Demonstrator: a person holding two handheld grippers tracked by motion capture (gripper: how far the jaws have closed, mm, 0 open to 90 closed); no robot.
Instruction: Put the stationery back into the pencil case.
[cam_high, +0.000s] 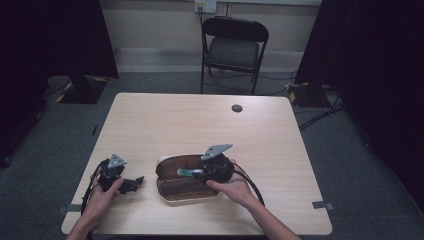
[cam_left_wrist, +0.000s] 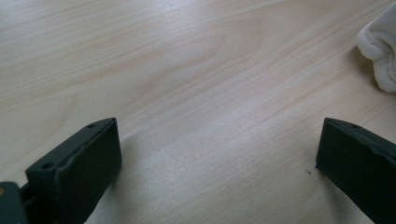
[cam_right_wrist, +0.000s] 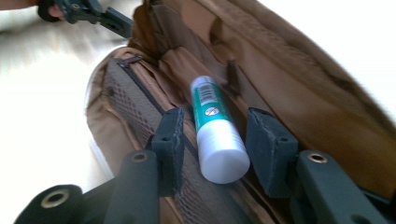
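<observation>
I have a brown case (cam_high: 186, 184) lying open on the table (cam_high: 200, 125), near the front edge, roughly in the middle. In the right gripper view its inside (cam_right_wrist: 289, 84) is tan fabric with a mesh pocket (cam_right_wrist: 135, 98) and a dark zip along one side. A glue stick (cam_right_wrist: 212, 123) lies in it: green body with a barcode label, white cap toward the camera. From above I see the stick (cam_high: 186, 172) as a small green and white shape over the case's upper half.

My right gripper (cam_high: 192, 173) is over the case, with the person's right hand (cam_high: 235, 189) behind it. In its own view the right gripper (cam_right_wrist: 217, 140) has a jaw on either side of the stick, each with a narrow gap to the stick. The jaws are partly open, only a little wider than the stick, and they hold nothing. I cannot tell whether the stick rests on the lining or leans on the pocket edge.

My left gripper (cam_high: 134, 183) sits on the table to the left of the case, apart from it, in the person's left hand (cam_high: 106, 192). In its own view the left gripper (cam_left_wrist: 217, 154) has its jaws wide apart over bare wood, gripping nothing. A white padded edge (cam_left_wrist: 379, 51) shows at the upper right of that view, likely the case's rim (cam_high: 161, 161), though I cannot be sure.
</observation>
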